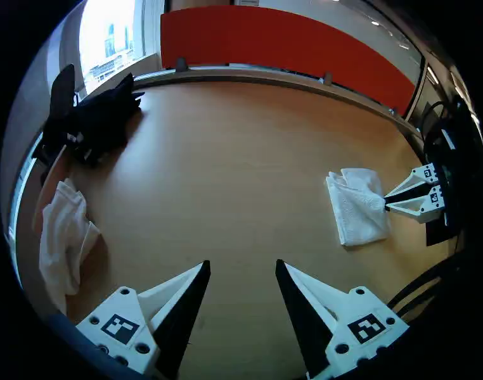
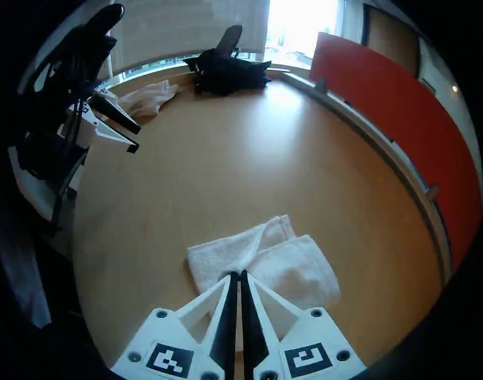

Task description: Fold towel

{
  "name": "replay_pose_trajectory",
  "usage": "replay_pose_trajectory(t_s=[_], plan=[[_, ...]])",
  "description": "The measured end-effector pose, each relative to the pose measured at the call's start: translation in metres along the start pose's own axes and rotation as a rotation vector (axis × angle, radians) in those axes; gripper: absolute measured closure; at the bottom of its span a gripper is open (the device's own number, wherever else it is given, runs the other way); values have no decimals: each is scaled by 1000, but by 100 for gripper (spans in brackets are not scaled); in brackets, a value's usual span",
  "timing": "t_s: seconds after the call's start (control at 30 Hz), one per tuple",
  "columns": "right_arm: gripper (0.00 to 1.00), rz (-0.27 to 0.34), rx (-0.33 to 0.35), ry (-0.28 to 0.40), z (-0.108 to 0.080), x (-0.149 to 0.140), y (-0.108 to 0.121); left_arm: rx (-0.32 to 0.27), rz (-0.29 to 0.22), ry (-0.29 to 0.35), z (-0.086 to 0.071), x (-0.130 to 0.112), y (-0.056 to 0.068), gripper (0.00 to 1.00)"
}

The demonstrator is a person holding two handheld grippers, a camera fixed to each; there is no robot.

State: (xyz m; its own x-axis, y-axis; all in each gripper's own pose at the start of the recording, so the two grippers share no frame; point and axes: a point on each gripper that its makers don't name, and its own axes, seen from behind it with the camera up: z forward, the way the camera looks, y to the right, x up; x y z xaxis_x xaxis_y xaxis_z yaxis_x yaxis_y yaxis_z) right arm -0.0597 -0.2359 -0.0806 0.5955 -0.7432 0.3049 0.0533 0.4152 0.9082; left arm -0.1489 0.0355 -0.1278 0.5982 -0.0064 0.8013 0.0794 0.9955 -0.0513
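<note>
A white towel [image 2: 286, 259], already doubled over into a loose oblong, lies on a pale wooden desk [image 1: 241, 164] as the right tool [image 2: 236, 273], its two fingers pressed together, pinches the cloth at its near edge. The left tool [image 1: 241, 263] hangs above bare wood well apart from the towel, fingers spread and holding nothing. The fold appears to be midway: one layer sits skewed over the other, with a lump at the far corner, so a further fold or a tidying pull seems due. That next move likely calls for the right tool to carry its pinched edge across to the opposite side while the left tool comes over to pin or lift the free corner. The towel's underside and the cloth caught between the closed fingers are hidden, so how many layers are gripped cannot be told. At the desk's far end lie a second white cloth [image 1: 61, 234], crumpled and partly cut off at the desk's edge, and a dark bundle [image 1: 96, 120] too shadowed to identify.
</note>
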Motion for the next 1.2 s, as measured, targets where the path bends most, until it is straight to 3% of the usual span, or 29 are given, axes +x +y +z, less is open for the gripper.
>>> replay_pose_trajectory(t_s=[0.13,0.23,0.33,0.43,0.5,0.7,1.2], plan=[[93,1,1,2,0,-1,-1,-1,2,-1,1,0,0,24],[85,5,1,5,-1,-1,-1,-1,3,-2,1,1,1,25],[67,11,2,6,-1,-2,-1,-2,4,-2,1,1,2,25],[40,15,0,5,-2,-4,0,-3,5,-1,1,1,2,24],[30,18,-3,4,-3,-5,0,-3,7,0,1,2,3,25],[19,38,-8,-2,-5,-13,-1,-4,10,2,1,4,5,24],[19,92,-44,-42,-12,-50,2,-4,22,2,0,5,9,25]])
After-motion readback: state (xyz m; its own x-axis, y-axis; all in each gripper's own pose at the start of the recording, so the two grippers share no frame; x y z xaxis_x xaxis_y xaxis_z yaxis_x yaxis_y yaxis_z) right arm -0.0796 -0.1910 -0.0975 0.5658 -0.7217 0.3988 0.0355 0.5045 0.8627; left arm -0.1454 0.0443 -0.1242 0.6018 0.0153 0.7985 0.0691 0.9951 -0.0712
